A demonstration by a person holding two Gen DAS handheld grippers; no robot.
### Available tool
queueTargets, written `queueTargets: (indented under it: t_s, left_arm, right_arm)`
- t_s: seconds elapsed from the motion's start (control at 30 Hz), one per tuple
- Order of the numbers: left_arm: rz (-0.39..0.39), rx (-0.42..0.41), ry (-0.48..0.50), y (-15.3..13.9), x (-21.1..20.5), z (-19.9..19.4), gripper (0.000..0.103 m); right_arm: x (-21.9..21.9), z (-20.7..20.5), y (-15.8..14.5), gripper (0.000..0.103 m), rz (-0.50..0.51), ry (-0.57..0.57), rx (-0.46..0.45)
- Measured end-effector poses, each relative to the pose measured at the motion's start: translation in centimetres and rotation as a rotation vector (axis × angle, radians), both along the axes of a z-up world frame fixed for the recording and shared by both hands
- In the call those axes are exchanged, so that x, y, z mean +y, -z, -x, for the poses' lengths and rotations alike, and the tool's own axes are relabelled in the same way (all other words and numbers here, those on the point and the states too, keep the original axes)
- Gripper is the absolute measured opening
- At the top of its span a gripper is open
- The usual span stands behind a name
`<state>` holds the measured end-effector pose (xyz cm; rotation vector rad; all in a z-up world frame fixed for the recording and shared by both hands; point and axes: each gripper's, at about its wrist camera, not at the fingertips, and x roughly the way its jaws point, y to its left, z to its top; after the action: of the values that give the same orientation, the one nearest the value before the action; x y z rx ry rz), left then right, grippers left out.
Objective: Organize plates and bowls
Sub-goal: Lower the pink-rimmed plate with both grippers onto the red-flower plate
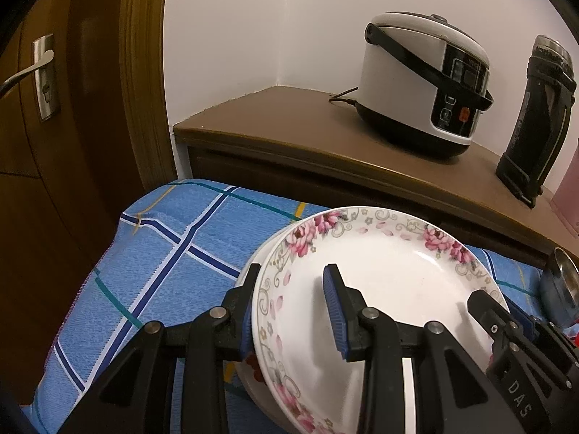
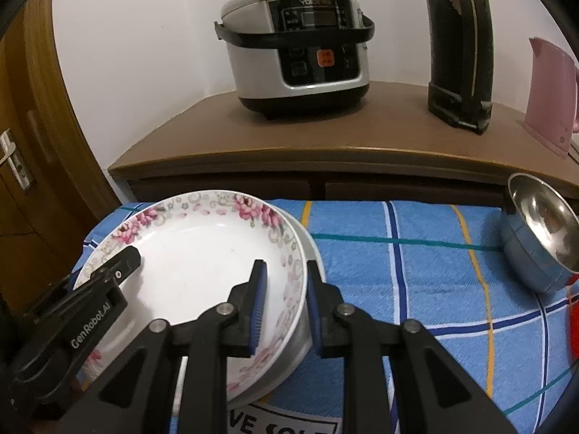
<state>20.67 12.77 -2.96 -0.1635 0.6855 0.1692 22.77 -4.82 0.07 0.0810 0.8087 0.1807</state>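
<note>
A floral plate (image 1: 383, 278), white with pink blossoms around its rim, sits on top of a plainer plate (image 2: 307, 253) whose pale edge shows beneath it, and both rest on a blue checked cloth (image 1: 163, 253) covering a low surface. The left tongs (image 1: 293, 311) straddle the left rim of the stack: one blue-padded finger lies outside the edge and the other reaches over the white middle of the floral plate, with a clear gap between the pads and the rim, so the tongs are partly open and not clamped on anything. The right tongs (image 2: 286, 307) straddle the opposite, right rim in the same way, one pad inside the floral plate and one outside the lower plate's edge; whether the pads actually touch the rim cannot be told, but they stand apart rather than closed. Each camera also catches the other tongs' black finger tip over the far side of the plate. To the right on the cloth, well apart from the plates, a steel bowl (image 2: 542, 238) with a blue outer wall sits tilted toward the plates. Behind the cloth runs a brown wooden bench (image 2: 325, 137) carrying a white rice cooker (image 2: 300, 54), a tall black flask (image 2: 459, 54) and a pink kettle (image 2: 550, 97). A wooden door (image 1: 72, 108) with a metal handle stands at the left.
</note>
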Motion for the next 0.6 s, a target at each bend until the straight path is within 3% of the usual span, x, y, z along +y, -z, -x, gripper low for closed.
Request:
queueTargets:
  t_s: [0.17, 0.6]
  left_arm:
    - [-0.053, 0.000, -0.006, 0.1, -0.6, 0.0, 0.037]
    - [-0.066, 0.004, 0.000, 0.1, -0.6, -0.1, 0.037]
  right_arm:
    - [0.4, 0.2, 0.1, 0.021, 0.033, -0.004, -0.014]
    - [0.7, 1.1, 0.0, 0.021, 0.081, 0.005, -0.031]
